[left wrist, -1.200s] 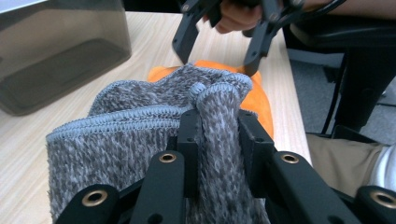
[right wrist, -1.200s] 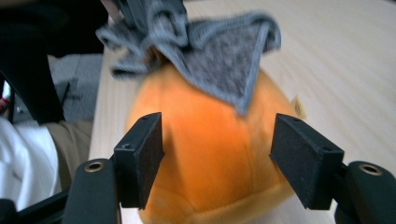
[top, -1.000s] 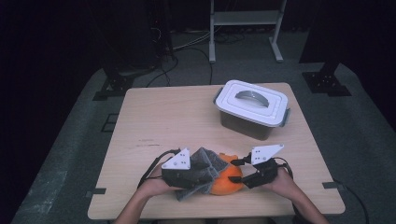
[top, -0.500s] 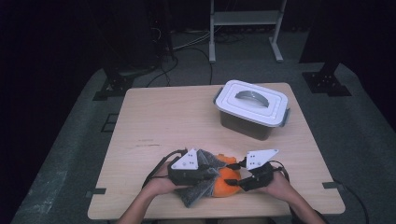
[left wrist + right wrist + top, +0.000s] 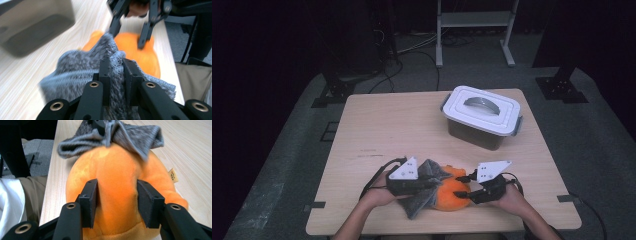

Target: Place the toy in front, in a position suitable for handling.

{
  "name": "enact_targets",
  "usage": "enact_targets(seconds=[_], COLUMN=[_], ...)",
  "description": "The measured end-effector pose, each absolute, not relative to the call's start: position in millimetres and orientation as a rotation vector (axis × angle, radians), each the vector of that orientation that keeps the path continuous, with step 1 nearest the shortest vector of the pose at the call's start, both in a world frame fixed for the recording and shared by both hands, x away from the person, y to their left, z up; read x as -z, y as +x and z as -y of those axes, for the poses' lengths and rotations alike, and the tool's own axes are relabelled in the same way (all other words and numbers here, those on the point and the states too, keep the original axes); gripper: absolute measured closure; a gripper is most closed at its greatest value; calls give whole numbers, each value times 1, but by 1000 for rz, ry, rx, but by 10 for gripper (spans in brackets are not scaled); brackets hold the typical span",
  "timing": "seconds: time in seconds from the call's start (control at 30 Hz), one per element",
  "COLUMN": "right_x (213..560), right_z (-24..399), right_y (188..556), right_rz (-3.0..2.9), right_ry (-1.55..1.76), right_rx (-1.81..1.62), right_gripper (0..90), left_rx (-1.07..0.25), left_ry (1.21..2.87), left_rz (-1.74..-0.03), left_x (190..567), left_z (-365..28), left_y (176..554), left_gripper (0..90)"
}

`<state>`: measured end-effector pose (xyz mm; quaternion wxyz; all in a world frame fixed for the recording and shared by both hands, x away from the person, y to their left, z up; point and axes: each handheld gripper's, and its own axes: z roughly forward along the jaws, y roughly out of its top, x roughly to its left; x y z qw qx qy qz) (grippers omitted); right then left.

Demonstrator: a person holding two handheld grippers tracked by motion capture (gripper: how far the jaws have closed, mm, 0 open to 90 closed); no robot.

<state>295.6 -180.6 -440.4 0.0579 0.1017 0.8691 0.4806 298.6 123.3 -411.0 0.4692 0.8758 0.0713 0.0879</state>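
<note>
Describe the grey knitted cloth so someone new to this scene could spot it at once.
On the wooden table, look at the near edge, away from the white lidded box. There the grey knitted cloth lies draped over an orange plush toy, pinched by the left tool. It is the only grey, ribbed, floppy thing there.

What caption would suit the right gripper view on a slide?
Right gripper closing on an orange plush toy, a grey knitted cloth draped over its far side.
</note>
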Motion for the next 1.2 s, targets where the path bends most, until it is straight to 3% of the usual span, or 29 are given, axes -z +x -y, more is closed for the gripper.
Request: enact_targets(seconds=[0.17,0.33,0.47,0.7,0.8,1.07,1.2], right_x=[441,440,442,442,442,442,442], right_z=[181,178,181,184,186,184,184], right_y=[297,297,298,300,301,302,302], right_rz=[-2632,-2621,-2619,-2625,-2629,-2627,-2632], right_ry=[316,325,335,331,348,369,358], right_rx=[-1472,-1461,-1468,-1462,-1458,-1468,-1464], right_gripper=[530,529,529,544,547,541,543], left_rx=[-177,-133,-138,-202,-163,-114,-132], left_ry=[2078,1976,1970,2040,2001,1907,1967], left_rz=[-275,-214,-193,-258,-281,-147,-117], left_x=[425,422,421,432,435,418,424], left_z=[-147,-129,-124,-151,-156,-118,-113], left_y=[298,295,298,301,302,291,290], left_gripper=[786,787,789,792,792,798,798])
